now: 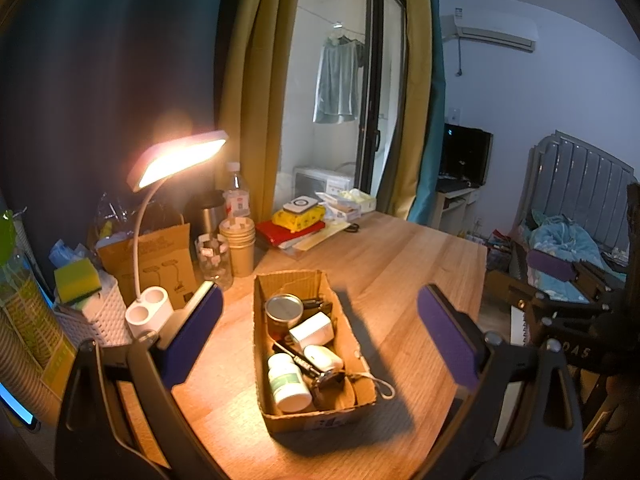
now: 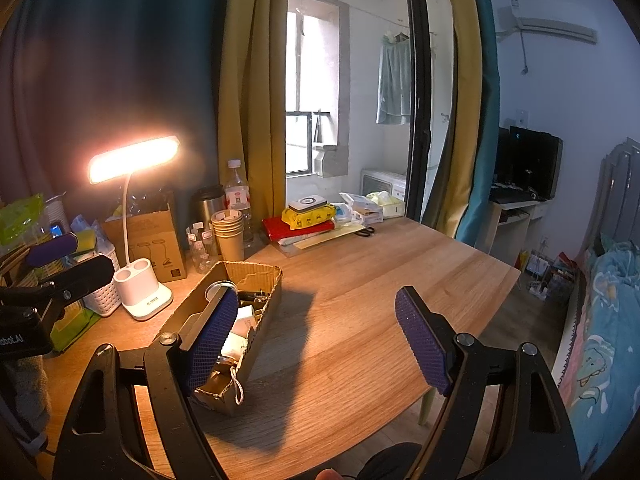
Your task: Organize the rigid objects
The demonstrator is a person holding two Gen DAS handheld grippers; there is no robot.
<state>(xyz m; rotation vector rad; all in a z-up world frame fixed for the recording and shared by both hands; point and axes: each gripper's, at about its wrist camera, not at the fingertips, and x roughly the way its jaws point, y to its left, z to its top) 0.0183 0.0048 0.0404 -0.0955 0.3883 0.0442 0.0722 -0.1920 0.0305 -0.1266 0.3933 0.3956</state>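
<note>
An open cardboard box [image 1: 276, 416] lies on the wooden table [image 1: 392, 256]. In it are a tin can [image 1: 283, 307], a small white carton [image 1: 312, 329], a white earbud case [image 1: 322, 357], a white bottle with a green label [image 1: 289, 382] and some dark items with a looped cord [image 1: 380, 386]. My left gripper [image 1: 320, 290] hovers open just short of the box, with nothing between its purple pads [image 1: 192, 328]. My right gripper [image 2: 316, 294] is open over bare table, to the right of the box [image 2: 260, 316]. The left gripper [image 2: 90, 256] also shows at the far left of the right wrist view.
A lit desk lamp [image 1: 178, 158] stands left of the box beside a white basket [image 1: 100, 314] with a sponge. Paper cups [image 1: 239, 246], a glass jar [image 1: 215, 258], a water bottle [image 1: 237, 194], a thermos and stacked books [image 1: 294, 232] line the back. Scissors [image 2: 367, 232] lie near the books. The table ends at the right, with a bed [image 2: 608, 320] beyond.
</note>
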